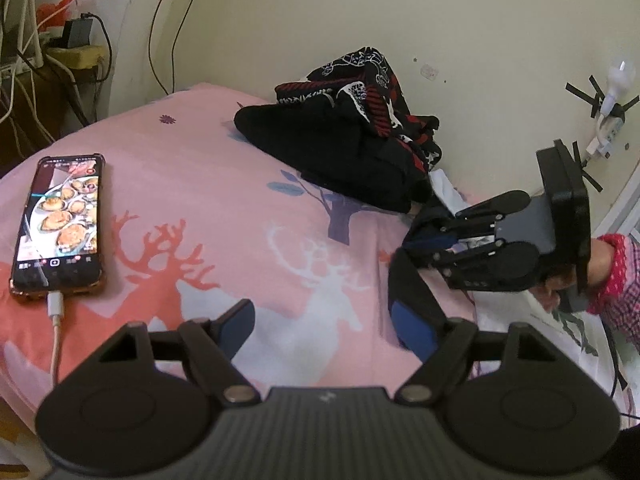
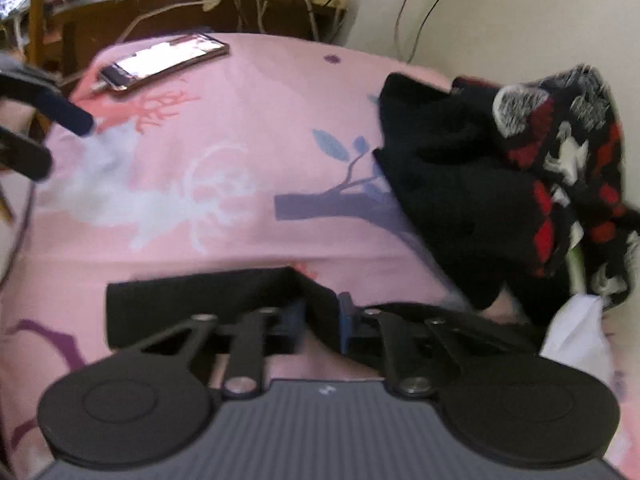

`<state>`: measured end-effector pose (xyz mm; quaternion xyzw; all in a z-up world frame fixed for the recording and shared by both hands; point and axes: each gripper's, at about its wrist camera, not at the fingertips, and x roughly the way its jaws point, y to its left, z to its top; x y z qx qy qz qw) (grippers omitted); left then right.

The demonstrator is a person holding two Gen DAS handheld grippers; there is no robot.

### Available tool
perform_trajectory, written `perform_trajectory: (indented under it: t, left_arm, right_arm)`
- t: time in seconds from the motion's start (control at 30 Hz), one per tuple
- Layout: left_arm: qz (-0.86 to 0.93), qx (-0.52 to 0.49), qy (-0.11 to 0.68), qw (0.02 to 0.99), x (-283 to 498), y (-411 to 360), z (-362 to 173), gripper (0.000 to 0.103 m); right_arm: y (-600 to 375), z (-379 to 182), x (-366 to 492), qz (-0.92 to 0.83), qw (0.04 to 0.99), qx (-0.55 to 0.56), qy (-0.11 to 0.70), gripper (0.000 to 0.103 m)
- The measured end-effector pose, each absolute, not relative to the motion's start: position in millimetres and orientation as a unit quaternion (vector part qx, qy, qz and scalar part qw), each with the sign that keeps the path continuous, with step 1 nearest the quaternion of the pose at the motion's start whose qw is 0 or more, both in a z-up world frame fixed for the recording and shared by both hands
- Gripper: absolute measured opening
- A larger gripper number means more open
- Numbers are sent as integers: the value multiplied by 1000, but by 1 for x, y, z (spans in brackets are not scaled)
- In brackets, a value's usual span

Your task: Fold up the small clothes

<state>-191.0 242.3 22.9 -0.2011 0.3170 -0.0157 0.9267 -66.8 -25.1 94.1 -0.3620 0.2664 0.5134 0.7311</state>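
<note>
While right gripper [image 2: 320,316] pinches black cloth [image 2: 200,300] low on bed [image 2: 240,220], left gripper [image 1: 324,324] gapes empty; we'd grab free corner, pull flat, crease evenly. Pile [image 1: 352,136] waits by wall.

bare pink bedsheet [image 1: 208,208] mid-bed passable, phone [image 1: 58,224] blocks left edge, clothes pile [image 1: 352,136] against wall [image 1: 460,20] blocks far right
</note>
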Motion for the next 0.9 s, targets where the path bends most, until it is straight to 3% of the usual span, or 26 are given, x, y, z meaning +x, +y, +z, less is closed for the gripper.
perform_trajectory:
  t: [0.17,0.37,0.47,0.6,0.9]
  left_arm:
    - [-4,-200,328,923,-189,241,25,78]
    - [-12,-180,324,929,-166,224,43,78]
    - [-32,-165,317,933,-144,208,57,78]
    - [-73,-125,311,939,-99,171,76,78]
    - [-174,-63,363,913,83,35,75,78]
  right_arm:
    - [-46,127,-66,506,780,-285,234,1]
    - [-138,230,17,406,894,-65,178,1]
    - [-210,250,60,320,933,25,164,1]
    - [-304,225,95,203,955,90,196,1]
    - [-425,89,85,124,902,250,330,4]
